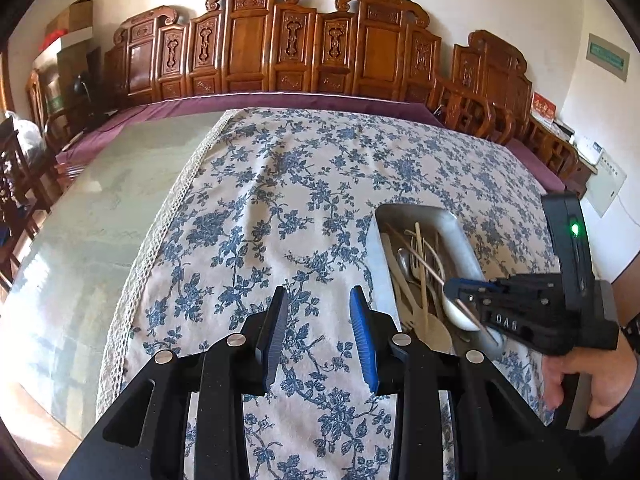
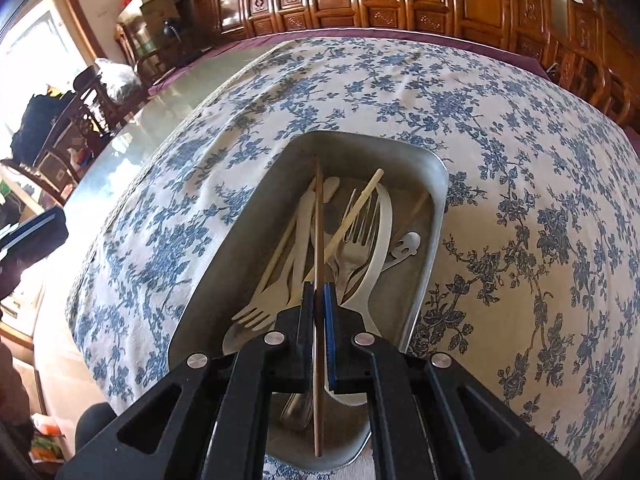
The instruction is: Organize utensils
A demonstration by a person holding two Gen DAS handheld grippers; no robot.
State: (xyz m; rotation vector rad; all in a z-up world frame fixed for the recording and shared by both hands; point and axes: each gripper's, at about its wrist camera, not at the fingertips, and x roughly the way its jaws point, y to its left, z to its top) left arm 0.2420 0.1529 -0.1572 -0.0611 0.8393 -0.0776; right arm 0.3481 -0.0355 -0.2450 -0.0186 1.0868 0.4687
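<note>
Right gripper [image 2: 319, 300]: jaws pinched tight on one dark brown wooden chopstick [image 2: 318, 216], gripping it partway along so both ends run free, one forward past the tips and one back under the gripper body.
Chopstick line: it sits straight along the gripper's axis, above the heap rather than in it, which reads as one piece singled out of the tangle.
Rectangular grey metal tray [image 2: 436, 216]: it rests on the blue-flowered white tablecloth [image 2: 520, 184] over the worktop and holds the mixed utensils.
Tray contents: pale wooden chopsticks [image 2: 352, 216], a steel fork [image 2: 356, 240], a cream plastic fork [image 2: 260, 312] and spoons, all crossed over one another, so sorting is far from done.
Left gripper [image 1: 320, 332]: jaws spread, nothing between them, hovering over bare cloth just left of the tray, likely waiting its turn.
Next call: a clear spot on the cloth looks the natural place for the chopstick.
</note>
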